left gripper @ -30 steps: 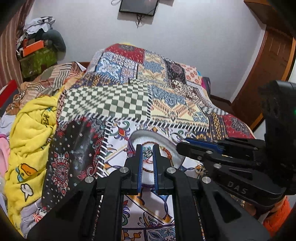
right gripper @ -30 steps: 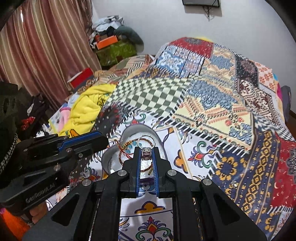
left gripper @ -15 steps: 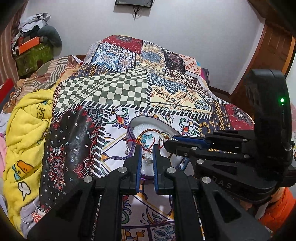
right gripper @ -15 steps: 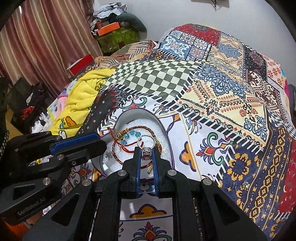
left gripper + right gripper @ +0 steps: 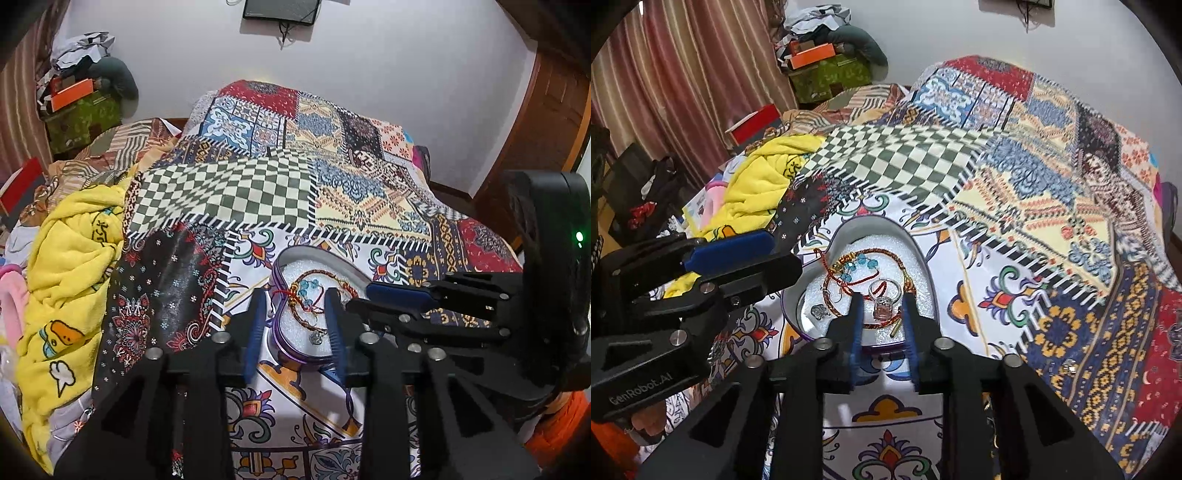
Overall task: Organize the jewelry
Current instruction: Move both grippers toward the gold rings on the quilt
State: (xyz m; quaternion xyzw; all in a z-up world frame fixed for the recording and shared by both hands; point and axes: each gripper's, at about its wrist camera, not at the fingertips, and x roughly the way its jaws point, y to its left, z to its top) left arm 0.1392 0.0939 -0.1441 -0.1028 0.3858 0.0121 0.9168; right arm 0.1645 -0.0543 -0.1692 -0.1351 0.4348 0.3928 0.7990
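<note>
Centre of the right wrist view, a heart-shaped tin (image 5: 925, 269) sits on the patchwork bedspread (image 5: 1015, 206), silver wall, purple rim, lined with sparkly white foam. Inside it, a tangle of braided cord bracelets (image 5: 849, 284) in red and gold, one strung with turquoise beads (image 5: 862, 263); how many bracelets, I can't separate them. One ring (image 5: 882, 304) with a chunky pale stone lies on the foam toward the lower middle of the tin, and one small silver charm (image 5: 819, 312) rests at the tin's lower left.

The right hand-held gripper (image 5: 882, 306) hangs over the near edge of the tin, its blue-padded fingers (image 5: 856, 332) parted on either side of the ring, touching nothing. The left hand-held gripper (image 5: 295, 314), seen in its own view at lower centre, is also spread wide and empty, fingers framing the tin (image 5: 279, 332) and the charm (image 5: 317, 336).

Over on the right of the right wrist view, one small sparkly piece (image 5: 1068, 365) lies loose on the bedspread, well apart from the tin. A yellow blanket (image 5: 70, 258) is bunched at the left of the left wrist view.
</note>
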